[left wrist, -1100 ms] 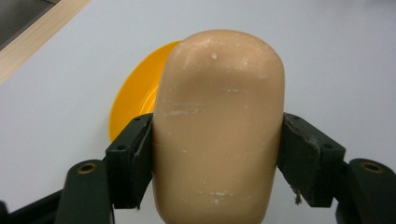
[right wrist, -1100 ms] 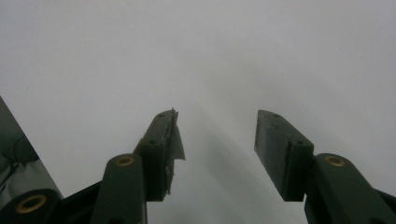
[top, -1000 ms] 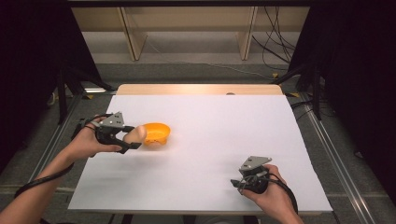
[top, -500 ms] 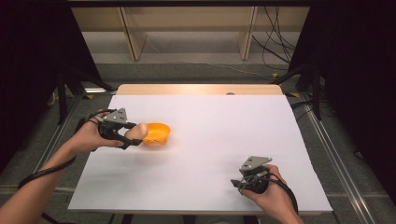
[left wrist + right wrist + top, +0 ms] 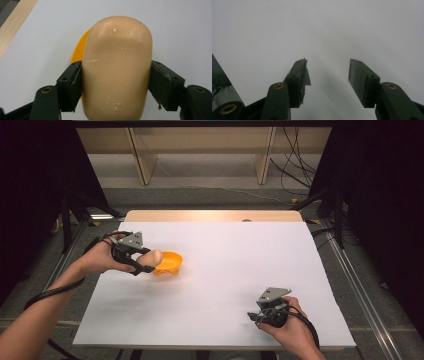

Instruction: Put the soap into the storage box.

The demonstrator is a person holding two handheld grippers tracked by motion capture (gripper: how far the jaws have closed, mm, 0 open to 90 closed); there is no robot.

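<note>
The left claw is clamped on a tan, rounded block, smooth and matte like soap or a toy bread loaf, with faint scuffs on its skin. In the high view the block sits just over the near rim of a shallow orange bowl, glossy plastic, resting on the white surface close to its left edge. The likely step is lowering the block into the bowl: best done by keeping the grip level, bringing the block over the bowl's middle, and letting go only once it is low, since the light bowl could tip or slide. The right claw rests near the front right corner of the surface, its jaws apart and holding nothing.
</note>
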